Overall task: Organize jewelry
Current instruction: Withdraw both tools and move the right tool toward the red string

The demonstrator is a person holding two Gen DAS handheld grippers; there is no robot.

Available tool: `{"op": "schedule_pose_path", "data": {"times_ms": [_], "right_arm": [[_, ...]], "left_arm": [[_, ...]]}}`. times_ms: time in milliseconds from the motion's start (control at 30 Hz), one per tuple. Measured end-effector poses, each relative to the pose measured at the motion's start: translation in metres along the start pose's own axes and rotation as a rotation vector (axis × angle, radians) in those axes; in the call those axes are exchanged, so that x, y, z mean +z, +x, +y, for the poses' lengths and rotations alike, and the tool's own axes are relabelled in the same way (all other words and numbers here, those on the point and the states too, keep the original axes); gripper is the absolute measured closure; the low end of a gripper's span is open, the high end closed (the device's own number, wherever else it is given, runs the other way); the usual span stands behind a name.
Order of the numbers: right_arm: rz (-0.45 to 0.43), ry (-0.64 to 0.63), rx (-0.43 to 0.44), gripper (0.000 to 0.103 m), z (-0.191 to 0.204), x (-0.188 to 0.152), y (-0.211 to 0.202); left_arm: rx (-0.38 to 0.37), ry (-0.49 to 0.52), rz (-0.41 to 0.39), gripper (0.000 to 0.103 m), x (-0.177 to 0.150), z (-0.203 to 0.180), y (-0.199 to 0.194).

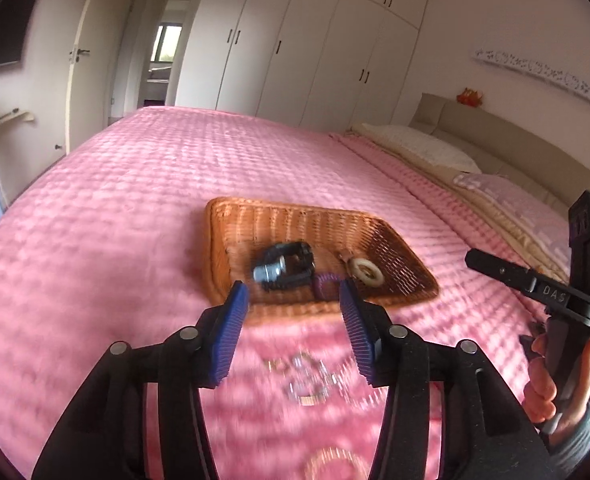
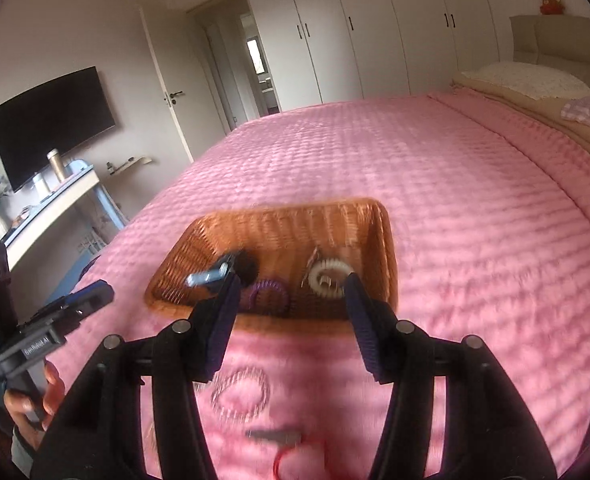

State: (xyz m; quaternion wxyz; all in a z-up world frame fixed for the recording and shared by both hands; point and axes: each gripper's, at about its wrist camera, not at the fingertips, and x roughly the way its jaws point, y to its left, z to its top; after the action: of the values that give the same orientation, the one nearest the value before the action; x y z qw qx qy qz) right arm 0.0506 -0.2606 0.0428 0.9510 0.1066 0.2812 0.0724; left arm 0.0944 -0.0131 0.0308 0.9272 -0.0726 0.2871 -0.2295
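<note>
I see left gripper (image 1: 294,330) open, nothing between jaws. Right gripper (image 2: 293,322) open too, empty. Wicker basket (image 1: 231,240) on pink bedspread (image 1: 135,200), just beyond both. Silver chain (image 1: 307,376), blurred, perhaps bracelet, lies near me under left gripper.

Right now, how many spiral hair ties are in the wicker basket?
2: a purple one near the front wall of the basket, a white one to its right. Others may be hidden.
</note>
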Motion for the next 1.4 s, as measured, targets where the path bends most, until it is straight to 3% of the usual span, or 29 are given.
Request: {"op": "schedule_pose_path", "data": {"times_ms": [233, 600, 1033, 1267, 1333, 1400], "right_arm": [[0.067, 0.028, 0.016, 0.052, 0.000, -0.057, -0.015], [0.241, 0.127, -0.005, 0.052, 0.000, -0.138, -0.015], [0.270, 0.130, -0.105, 0.052, 0.008, -0.119, 0.030], [0.283, 0.014, -0.231, 0.053, 0.029, -0.116, 0.050], [0.279, -0.023, -0.275, 0.062, 0.035, -0.118, 0.050], [0.274, -0.025, -0.277, 0.079, 0.035, -0.119, 0.049]], "left_arm": [[0.011, -0.003, 0.045, 0.045, -0.045, -0.004, -0.032], [0.046, -0.014, 0.221, 0.046, -0.103, -0.003, 0.004], [0.017, 0.042, 0.267, 0.047, -0.113, -0.011, 0.019], [0.018, 0.053, 0.263, 0.047, -0.114, -0.013, 0.020], [0.027, 0.064, 0.261, 0.047, -0.115, -0.015, 0.020], [0.038, 0.075, 0.261, 0.047, -0.115, -0.017, 0.020]]}}
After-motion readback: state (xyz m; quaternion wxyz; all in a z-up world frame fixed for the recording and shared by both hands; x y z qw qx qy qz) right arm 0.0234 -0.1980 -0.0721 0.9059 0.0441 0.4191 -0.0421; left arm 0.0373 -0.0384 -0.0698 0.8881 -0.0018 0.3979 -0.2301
